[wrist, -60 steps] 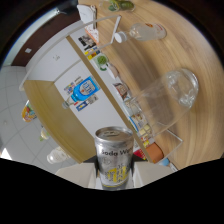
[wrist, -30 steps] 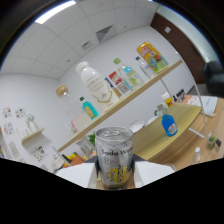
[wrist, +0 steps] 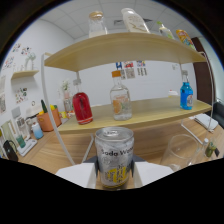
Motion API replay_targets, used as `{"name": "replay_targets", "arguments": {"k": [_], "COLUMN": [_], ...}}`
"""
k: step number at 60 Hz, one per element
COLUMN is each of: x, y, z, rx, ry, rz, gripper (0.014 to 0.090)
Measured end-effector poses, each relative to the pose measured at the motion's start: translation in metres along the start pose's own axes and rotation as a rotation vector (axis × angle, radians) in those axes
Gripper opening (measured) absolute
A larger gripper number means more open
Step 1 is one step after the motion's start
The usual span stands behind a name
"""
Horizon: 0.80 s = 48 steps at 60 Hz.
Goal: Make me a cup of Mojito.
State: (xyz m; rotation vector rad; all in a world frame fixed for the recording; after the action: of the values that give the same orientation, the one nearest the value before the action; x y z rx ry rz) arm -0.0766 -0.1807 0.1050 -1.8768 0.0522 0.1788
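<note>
The tongs [wrist: 116,176] are clamping a soda water can [wrist: 114,156] between their two white fingers [wrist: 75,175], one pressing on each side of it. The can is standing upright, its long axis vertical, its closed top and pull tab facing up, its label reading "Soda Water" toward the camera. It is being carried above the wooden counter [wrist: 60,155] rather than resting on it, as far as the view shows.

The relation that matters for the coming move: a clear drinking glass [wrist: 186,152] is standing on the counter just ahead of the tongs and off to the right of the can, its mouth open upward. Soda has to end up in that glass, so the can will probably need to travel right and forward, then tip its top toward the rim. Whether the can is already opened cannot be told from here.

Beyond the can, a two-tier wooden shelf [wrist: 150,112] is running across the scene. On its lower tier a red bottle [wrist: 82,107] is standing behind and left of the can, a clear bottle with an orange label [wrist: 120,102] almost straight behind it, and a blue bottle [wrist: 186,96] far off to the right. An orange pot [wrist: 48,120] is sitting at the left end.
</note>
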Motion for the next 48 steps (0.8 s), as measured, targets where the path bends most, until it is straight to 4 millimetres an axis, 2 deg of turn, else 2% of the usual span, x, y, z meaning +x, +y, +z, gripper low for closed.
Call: {"name": "replay_targets", "arguments": {"k": [10,34,38,44,48], "x": [-0.006,-0.018,-0.02,-0.026,-0.026], "y": [0.022,0.033,0.035,0.04,0.037], "z": [0.008,-0.007,-0.01,-0.02,-0.034], "rx": [-0.017,0.01,-0.015,-0.085,-0.112], "ry": [0.003,0.003,-0.001,-0.016,-0.011], "rz": [-0.033,-0.155,-0.158,-0.156,-0.157], "gripper": [0.0514,0.0539,0.0587,0.0865,0.0846]}}
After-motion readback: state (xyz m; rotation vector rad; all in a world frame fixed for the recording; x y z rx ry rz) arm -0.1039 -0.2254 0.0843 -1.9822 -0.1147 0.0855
